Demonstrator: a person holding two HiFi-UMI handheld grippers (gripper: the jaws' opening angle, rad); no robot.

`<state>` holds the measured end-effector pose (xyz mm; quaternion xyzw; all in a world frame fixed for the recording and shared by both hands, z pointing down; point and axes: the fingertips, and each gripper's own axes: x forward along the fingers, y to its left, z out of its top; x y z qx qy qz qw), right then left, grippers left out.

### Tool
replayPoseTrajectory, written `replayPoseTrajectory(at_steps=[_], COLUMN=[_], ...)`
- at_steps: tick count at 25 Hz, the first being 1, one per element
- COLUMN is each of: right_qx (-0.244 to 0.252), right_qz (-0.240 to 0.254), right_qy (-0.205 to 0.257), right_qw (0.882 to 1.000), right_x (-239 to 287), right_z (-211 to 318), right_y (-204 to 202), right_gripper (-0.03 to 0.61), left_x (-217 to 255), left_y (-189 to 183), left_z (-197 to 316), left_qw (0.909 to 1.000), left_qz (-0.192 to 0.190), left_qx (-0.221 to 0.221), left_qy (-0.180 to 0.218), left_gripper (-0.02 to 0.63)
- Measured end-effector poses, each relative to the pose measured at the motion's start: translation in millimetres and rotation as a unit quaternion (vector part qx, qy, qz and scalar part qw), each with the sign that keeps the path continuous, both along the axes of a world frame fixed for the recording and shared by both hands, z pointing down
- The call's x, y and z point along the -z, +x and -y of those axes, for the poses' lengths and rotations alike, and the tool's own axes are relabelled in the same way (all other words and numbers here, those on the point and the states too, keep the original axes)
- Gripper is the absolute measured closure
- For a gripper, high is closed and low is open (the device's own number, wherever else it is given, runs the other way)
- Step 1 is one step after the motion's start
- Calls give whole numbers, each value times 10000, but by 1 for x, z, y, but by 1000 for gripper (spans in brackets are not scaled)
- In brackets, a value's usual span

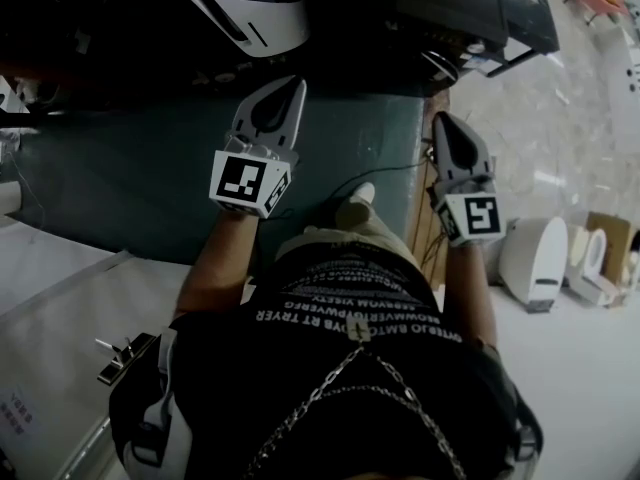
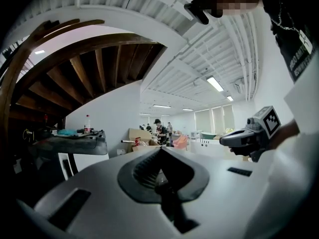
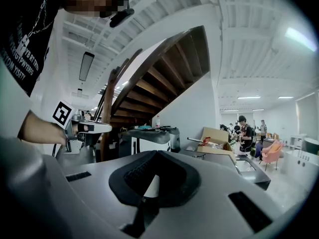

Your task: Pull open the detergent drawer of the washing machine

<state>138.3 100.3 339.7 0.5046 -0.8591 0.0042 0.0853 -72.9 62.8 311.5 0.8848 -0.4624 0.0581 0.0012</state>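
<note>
Reading the upside-down white lettering on the black shirt point(image 1: 350, 303) is impossible. The left gripper point(image 1: 294, 86) and right gripper point(image 1: 444, 119) sit fully closed, holding nothing

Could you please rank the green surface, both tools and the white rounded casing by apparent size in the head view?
Largest: green surface.
Next: left tool and right tool, too alike to rank.
Smallest: white rounded casing, though it sits farther from the camera.

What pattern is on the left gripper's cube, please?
Black-and-white square markers on the cube, best in head view.
</note>
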Motion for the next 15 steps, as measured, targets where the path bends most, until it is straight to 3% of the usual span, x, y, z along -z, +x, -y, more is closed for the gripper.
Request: replayPoseTrajectory(at_steps=[15], right_qx=[405], right_qz=[-39], right_qy=[-185], right_qw=[9990], right_x=[-1], right_z=[57], right_y=[42], right_gripper=[588], left_x=[1], left_y=[38], left_z=[43], left_qw=[9993], left_qz=[85], left_qx=[360], left_qy=[-92], left_gripper=[618])
